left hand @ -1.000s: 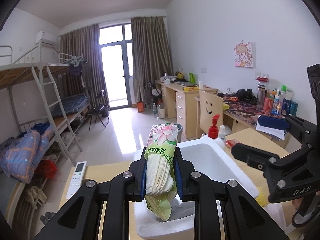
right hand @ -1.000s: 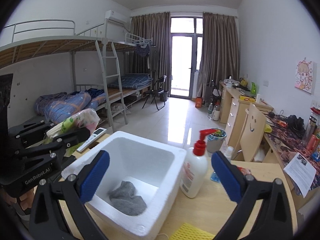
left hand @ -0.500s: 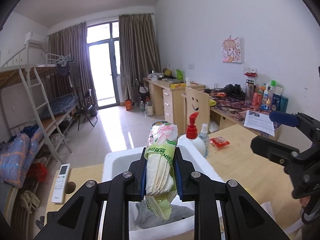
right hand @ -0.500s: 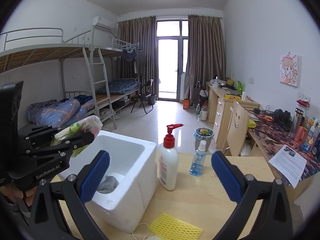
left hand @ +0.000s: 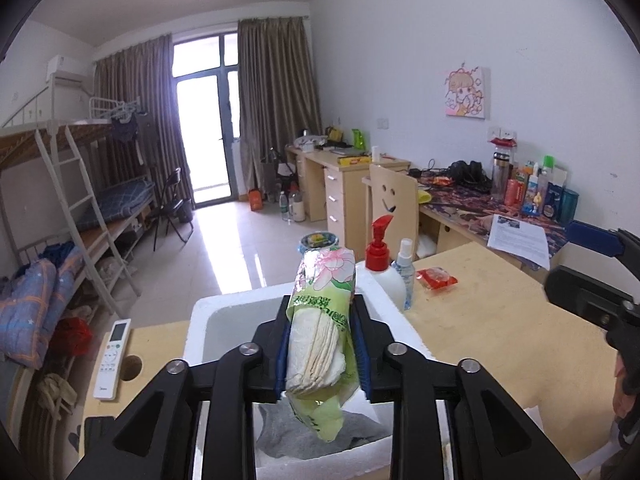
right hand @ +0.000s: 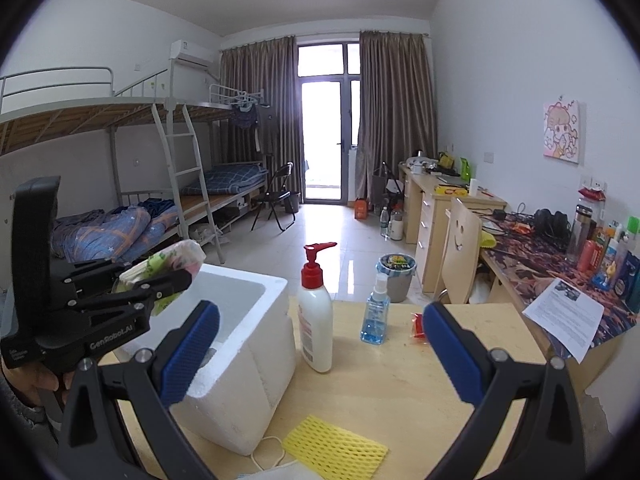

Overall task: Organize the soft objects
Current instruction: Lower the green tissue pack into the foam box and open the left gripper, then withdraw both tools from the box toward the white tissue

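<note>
A wooden table (right hand: 400,392) fills the lower half of both views. On it, at lower left in the right wrist view, stands a white foam box (right hand: 240,360), open on top; in the left wrist view a grey cloth (left hand: 352,436) lies on its floor at the bottom centre.

The left gripper (left hand: 322,344) reaches up from the bottom of its own view, over the box. Its jaws have just been opening, and a pack of tissues (left hand: 320,336) in a green and pink flowered wrapper is between them, upright, its lower end hanging toward the grey cloth. The blue pads are close against the pack's sides; whether they press on it I cannot tell.

The right gripper (right hand: 320,344) stands wide open at the bottom of its view, with nothing between its pads.

Just right of the box stand a white pump bottle (right hand: 316,320) with a red top and a small blue spray bottle (right hand: 375,316). A yellow mesh sleeve (right hand: 336,450) lies at the bottom centre. A white remote (left hand: 113,354) lies at the lower left of the left wrist view.
</note>
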Demonstrator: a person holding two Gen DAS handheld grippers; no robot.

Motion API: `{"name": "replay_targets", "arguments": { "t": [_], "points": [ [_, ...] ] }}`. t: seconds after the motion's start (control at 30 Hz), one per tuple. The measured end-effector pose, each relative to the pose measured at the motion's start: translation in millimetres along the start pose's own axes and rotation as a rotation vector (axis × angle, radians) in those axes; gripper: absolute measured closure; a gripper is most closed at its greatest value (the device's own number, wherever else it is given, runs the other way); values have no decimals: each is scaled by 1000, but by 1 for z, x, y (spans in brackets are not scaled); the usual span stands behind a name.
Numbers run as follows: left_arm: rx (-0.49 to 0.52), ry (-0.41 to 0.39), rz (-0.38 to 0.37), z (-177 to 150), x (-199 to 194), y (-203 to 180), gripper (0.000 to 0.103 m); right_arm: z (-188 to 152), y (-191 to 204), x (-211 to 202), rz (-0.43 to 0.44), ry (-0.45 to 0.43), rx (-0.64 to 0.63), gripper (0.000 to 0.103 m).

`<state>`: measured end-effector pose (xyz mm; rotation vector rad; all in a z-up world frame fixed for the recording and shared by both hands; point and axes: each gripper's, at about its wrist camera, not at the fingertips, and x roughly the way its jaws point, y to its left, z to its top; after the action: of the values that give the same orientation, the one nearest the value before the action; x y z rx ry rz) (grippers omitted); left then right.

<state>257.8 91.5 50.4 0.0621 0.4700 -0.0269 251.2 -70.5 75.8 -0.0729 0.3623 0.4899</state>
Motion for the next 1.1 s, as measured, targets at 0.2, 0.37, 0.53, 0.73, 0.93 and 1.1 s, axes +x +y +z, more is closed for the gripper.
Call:
{"name": "replay_targets", "arguments": {
  "t": [0.2, 0.37, 0.53, 0.73, 0.93, 1.1],
  "points": [
    [-11, -35, 53, 2, -3, 0, 10, -2, -6, -3, -6, -2, 16, 0],
    [-13, -49, 64, 2, -10, 0, 4, -4, -11, -6, -13, -5, 31, 0],
    [-23, -68, 67, 3, -22, 0, 3, -4, -9, -12, -15, -14, 25, 0],
    [-14, -107, 77, 3, -48, -4, 1, -4, -4, -27, -12, -34, 20, 0],
    [-17, -136, 92, -1, -72, -8, 1, -5, 2, -49, -14, -55, 7, 0],
    [-20, -155, 101, -6, -91, -7, 1, -7, 9, -64, -14, -73, 1, 0]
  ]
}}
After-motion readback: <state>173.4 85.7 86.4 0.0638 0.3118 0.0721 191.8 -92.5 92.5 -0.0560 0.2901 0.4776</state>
